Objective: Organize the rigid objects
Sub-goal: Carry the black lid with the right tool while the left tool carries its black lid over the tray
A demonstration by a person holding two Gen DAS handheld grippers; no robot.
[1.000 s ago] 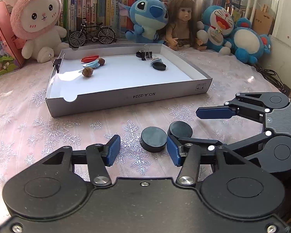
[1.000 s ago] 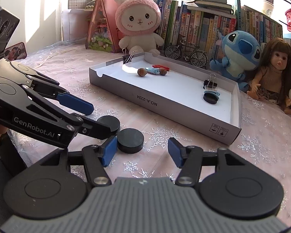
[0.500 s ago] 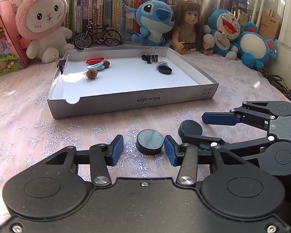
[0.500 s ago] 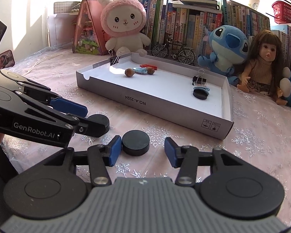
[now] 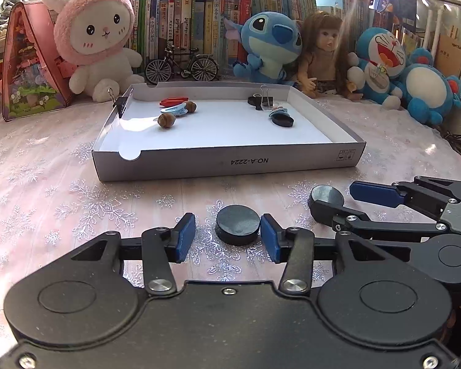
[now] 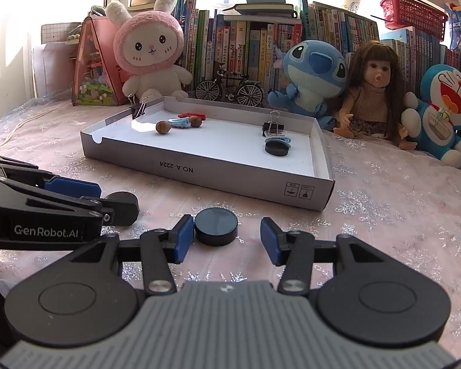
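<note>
A: What lies ahead of both tongs?
B: The desk [image 5: 40, 184], then a white tray [image 5: 227, 161] beyond the tips, holding nuts, clips and a black disc.
A: The left tongs [image 5: 228, 237]?
B: Spread around a black puck [image 5: 237, 224], having just narrowed; its right pad touches, the left stands clear.
A: The right tongs [image 6: 223, 239]?
B: Also narrowed yet spread; a second puck [image 6: 216, 226] sits against the left pad, apart from the right one
</note>
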